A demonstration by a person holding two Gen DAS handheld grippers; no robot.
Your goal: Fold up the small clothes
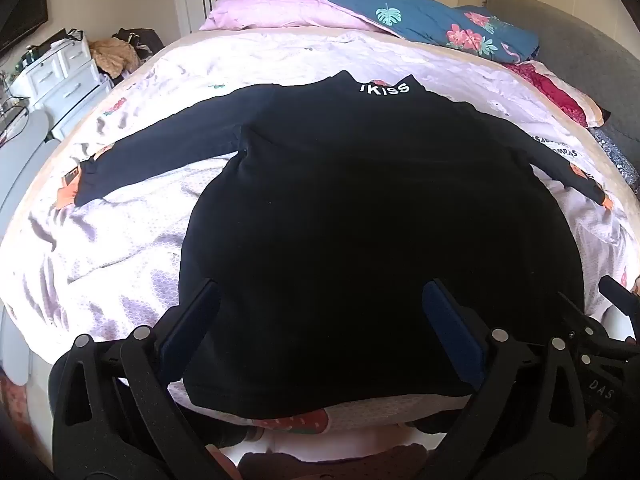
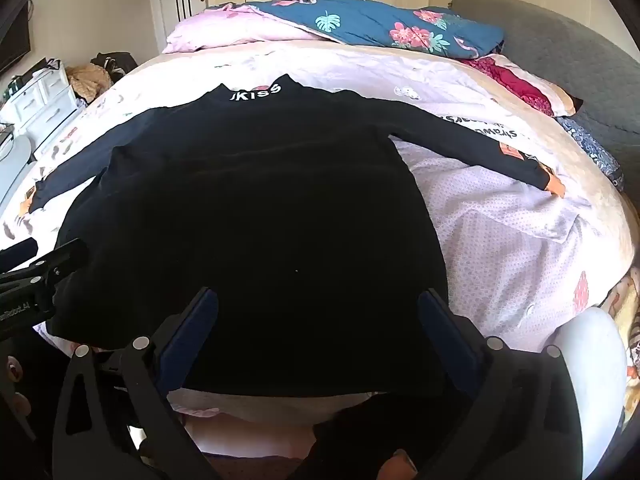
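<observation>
A small black long-sleeved top [image 1: 360,220] [image 2: 248,220] lies flat on the bed, both sleeves spread out, white "KISS" lettering on its collar at the far end. My left gripper [image 1: 322,292] hovers over the hem's left part, jaws wide apart, nothing between the blue pads. My right gripper [image 2: 318,300] hangs over the hem's right part, likewise open and holding nothing. The right gripper's fingers [image 1: 616,292] show at the right edge of the left wrist view. At the left edge of the right wrist view sit the left gripper's fingers [image 2: 60,256].
The bed [image 1: 100,240] [image 2: 520,240] has a pale patterned sheet. A folded blue floral quilt [image 1: 420,20] [image 2: 380,24] and pink pillow [image 1: 260,12] lie at the far end, a grey headboard [image 2: 560,48] to the right, white drawers [image 1: 64,72] to the left.
</observation>
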